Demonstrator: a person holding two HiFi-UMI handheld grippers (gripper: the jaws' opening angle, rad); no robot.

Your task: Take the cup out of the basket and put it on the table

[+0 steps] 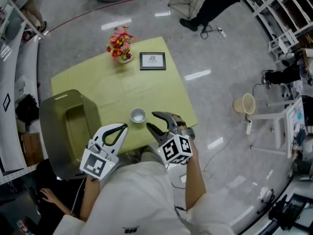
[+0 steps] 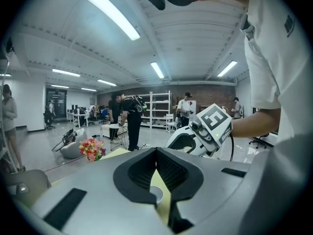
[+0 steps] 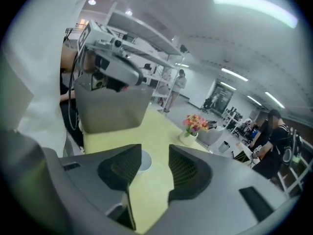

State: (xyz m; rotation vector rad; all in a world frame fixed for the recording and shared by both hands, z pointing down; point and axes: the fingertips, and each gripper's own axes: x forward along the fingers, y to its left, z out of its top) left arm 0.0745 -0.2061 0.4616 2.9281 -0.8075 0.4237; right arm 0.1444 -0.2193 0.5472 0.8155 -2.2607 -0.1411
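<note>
A small white cup [image 1: 138,115] stands upright on the yellow-green table [image 1: 122,87], right of the grey-olive basket [image 1: 54,131]. My right gripper [image 1: 151,120] hovers just right of the cup and above it, jaws apart, nothing between them. In the right gripper view [image 3: 155,150] the cup [image 3: 143,161] shows beyond the left jaw, with the basket [image 3: 112,106] behind. My left gripper [image 1: 123,127] hangs by the basket's right wall, near the table's front edge. Its tips meet and it is empty. Through the slit below its tips [image 2: 156,153] a sliver of the cup [image 2: 156,195] shows.
A vase of pink and red flowers [image 1: 120,45] and a framed picture [image 1: 152,61] stand at the table's far side. A person [image 1: 215,4] stands on the floor beyond. A beige bucket [image 1: 244,103] and white racks are off to the right.
</note>
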